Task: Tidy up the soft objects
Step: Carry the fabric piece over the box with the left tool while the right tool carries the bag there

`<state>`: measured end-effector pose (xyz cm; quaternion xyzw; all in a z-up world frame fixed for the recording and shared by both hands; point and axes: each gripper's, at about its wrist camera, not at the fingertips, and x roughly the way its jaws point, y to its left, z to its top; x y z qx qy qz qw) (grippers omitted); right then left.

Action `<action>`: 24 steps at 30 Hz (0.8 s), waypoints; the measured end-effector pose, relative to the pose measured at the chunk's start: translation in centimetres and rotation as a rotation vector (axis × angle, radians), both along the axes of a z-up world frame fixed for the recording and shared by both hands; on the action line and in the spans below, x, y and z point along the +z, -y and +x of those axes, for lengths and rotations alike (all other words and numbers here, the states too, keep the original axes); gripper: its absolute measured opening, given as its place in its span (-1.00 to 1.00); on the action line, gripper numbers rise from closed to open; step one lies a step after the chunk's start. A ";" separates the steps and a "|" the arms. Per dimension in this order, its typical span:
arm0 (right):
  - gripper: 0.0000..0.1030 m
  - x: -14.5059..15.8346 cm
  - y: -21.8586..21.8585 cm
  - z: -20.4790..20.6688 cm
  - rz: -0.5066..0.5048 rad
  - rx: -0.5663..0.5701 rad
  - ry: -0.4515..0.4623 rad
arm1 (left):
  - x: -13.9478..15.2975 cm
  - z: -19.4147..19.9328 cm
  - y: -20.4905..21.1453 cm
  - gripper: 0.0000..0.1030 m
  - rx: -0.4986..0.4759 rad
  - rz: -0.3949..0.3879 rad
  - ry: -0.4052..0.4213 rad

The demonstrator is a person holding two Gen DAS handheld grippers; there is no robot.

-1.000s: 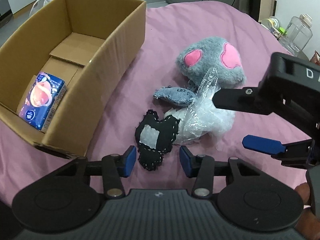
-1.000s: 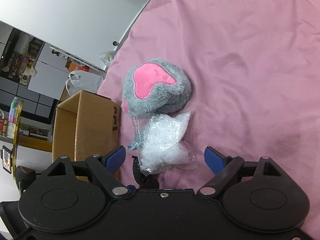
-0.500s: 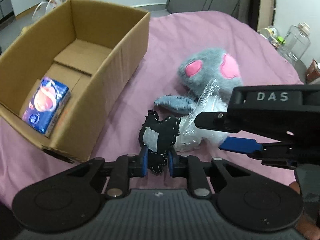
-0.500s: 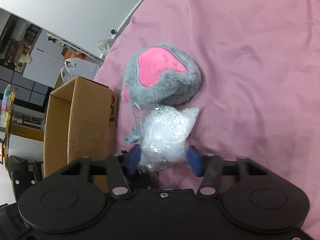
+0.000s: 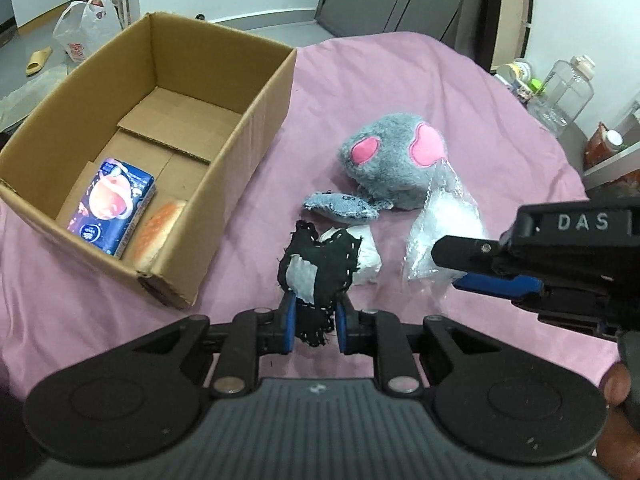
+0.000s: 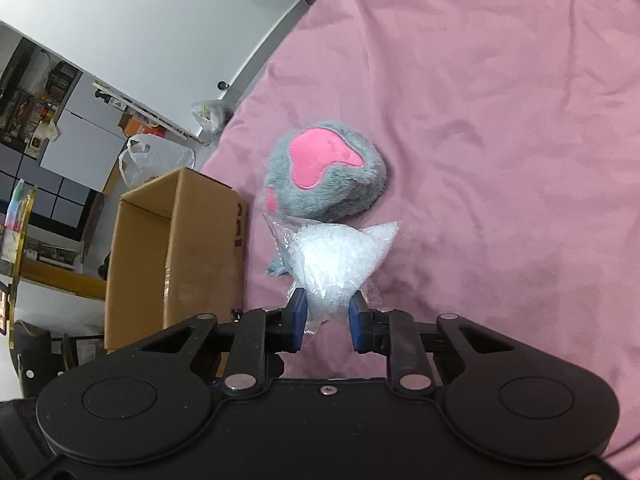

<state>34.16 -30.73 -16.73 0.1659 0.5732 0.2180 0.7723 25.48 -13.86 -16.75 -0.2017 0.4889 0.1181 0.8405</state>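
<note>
My left gripper [image 5: 315, 326] is shut on a black and white stitched cloth toy [image 5: 316, 268] and holds it above the pink cloth. My right gripper [image 6: 327, 320] is shut on a clear plastic bag of white stuffing [image 6: 334, 266], lifted off the cloth; the bag also shows in the left wrist view [image 5: 444, 236]. A grey plush with pink patches [image 5: 394, 160] lies behind, also in the right wrist view [image 6: 324, 176]. A small blue denim toy [image 5: 340, 207] and a white soft lump [image 5: 366, 254] lie on the cloth.
An open cardboard box [image 5: 256, 116] stands at the left, holding a blue tissue pack [image 5: 110, 206] and an orange sponge-like piece [image 5: 156, 232]. It shows in the right wrist view [image 6: 180, 256]. Bottles [image 5: 564, 92] stand at the far right edge of the pink cloth [image 5: 400, 76].
Both grippers closed from open, the left on the black and white toy, the right on the bag. Both objects have been lifted off the cloth, uncovering a white lump.
</note>
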 end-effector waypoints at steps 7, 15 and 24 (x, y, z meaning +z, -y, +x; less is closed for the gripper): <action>-0.59 2.7 -0.2 -1.5 -0.031 -0.010 0.059 | 1.9 -1.5 -1.1 -0.64 0.010 -0.057 0.054; -0.59 5.2 -1.4 -3.4 -0.044 -0.025 0.116 | 3.6 -3.3 -3.1 -0.64 0.009 -0.084 0.097; -0.60 6.8 -3.2 -5.5 -0.068 -0.018 0.153 | 5.2 -4.7 -5.7 -0.64 0.012 -0.107 0.148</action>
